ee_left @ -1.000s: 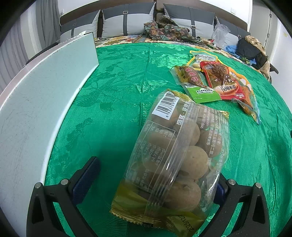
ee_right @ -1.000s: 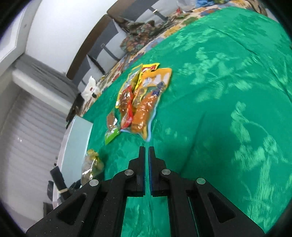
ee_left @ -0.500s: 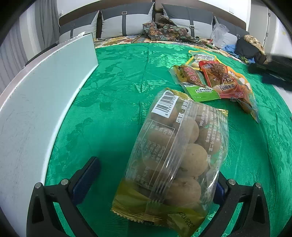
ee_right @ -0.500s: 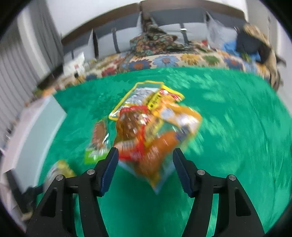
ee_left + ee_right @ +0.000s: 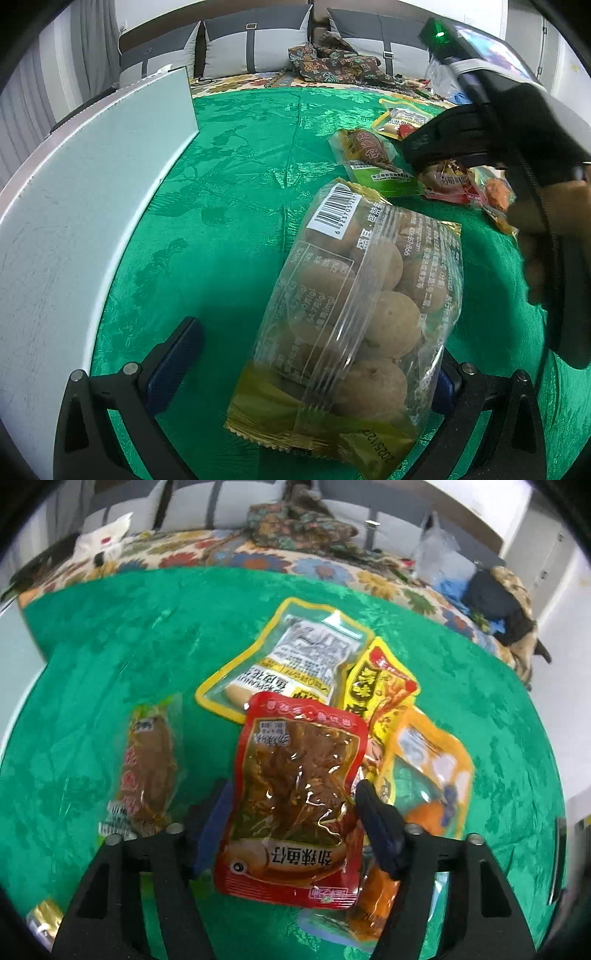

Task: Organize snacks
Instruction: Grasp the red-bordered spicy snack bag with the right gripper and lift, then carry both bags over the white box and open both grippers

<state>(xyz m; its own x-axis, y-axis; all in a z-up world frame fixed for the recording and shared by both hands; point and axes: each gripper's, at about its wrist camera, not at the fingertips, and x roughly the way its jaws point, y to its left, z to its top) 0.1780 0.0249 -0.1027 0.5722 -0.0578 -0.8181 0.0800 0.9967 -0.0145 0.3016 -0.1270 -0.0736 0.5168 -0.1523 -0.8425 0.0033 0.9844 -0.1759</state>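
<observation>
In the left wrist view, a clear packet of round brown snacks (image 5: 354, 317) is seen lying on the green cloth (image 5: 229, 192). It lies between the fingers of the left gripper (image 5: 310, 365), whose jaws are spread wide: the left finger (image 5: 173, 358) stands well apart from the packet, while the right finger is mostly hidden behind the packet's edge, so whether it touches cannot be told. A pale flat board (image 5: 85, 192) is seen along the left side. Farther off, a green-edged packet (image 5: 373, 162) is laid beside a heap of other snacks, over which the right gripper's dark body (image 5: 491, 136) is held by a hand (image 5: 546, 225).

In the right wrist view, the right gripper (image 5: 291, 823) is pointed down at the heap. A red packet (image 5: 299, 794) is found between its fingers, with its jaws closing; both pads are seen at the packet's edges, though firm pressing is not shown. Under and beyond the red packet, a yellow-rimmed packet (image 5: 295, 657), a small yellow packet (image 5: 384, 686) and an orange packet (image 5: 432, 764) are overlapped. The green-edged packet (image 5: 147, 768) is laid apart to the left on the cloth (image 5: 129, 627).
</observation>
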